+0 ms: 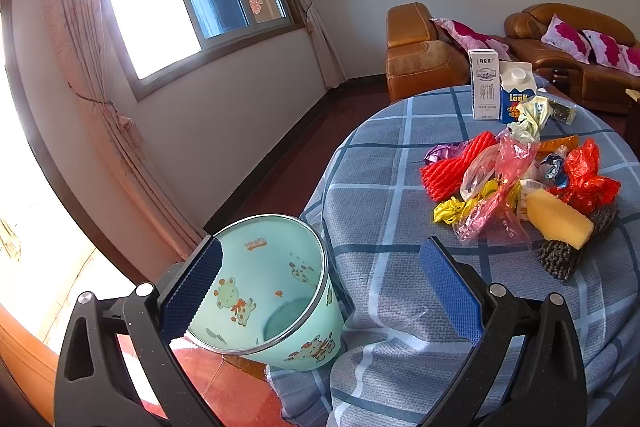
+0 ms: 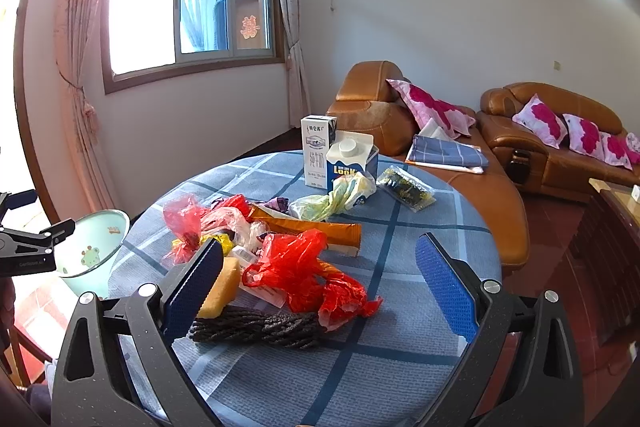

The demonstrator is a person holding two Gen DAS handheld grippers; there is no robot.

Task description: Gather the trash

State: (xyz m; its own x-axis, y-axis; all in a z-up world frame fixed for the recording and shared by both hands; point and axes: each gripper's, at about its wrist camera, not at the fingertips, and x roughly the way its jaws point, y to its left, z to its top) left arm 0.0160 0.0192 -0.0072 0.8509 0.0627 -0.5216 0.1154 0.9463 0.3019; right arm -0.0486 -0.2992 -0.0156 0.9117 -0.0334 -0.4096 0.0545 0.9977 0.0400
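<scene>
A pile of trash lies on a round table with a blue checked cloth (image 1: pixel 384 187) (image 2: pixel 400 367): a red plastic bag (image 2: pixel 304 267) (image 1: pixel 588 175), a yellow sponge (image 1: pixel 558 219) (image 2: pixel 222 287), a dark knitted mesh (image 2: pixel 260 327), a pink bag (image 1: pixel 504 183), an orange wrapper (image 2: pixel 316 229), two milk cartons (image 2: pixel 340 155) (image 1: pixel 500 87). A mint green bin (image 1: pixel 264 287) (image 2: pixel 94 247) stands beside the table's left edge. My left gripper (image 1: pixel 320 287) is open, over the bin and the table edge. My right gripper (image 2: pixel 320 283) is open above the red bag.
Brown leather sofas with pink pillows (image 2: pixel 552 135) stand behind the table. A folded blue cloth (image 2: pixel 448 153) lies on the sofa seat. A seaweed packet (image 2: pixel 406 187) lies near the cartons. A window and curtains are at the left.
</scene>
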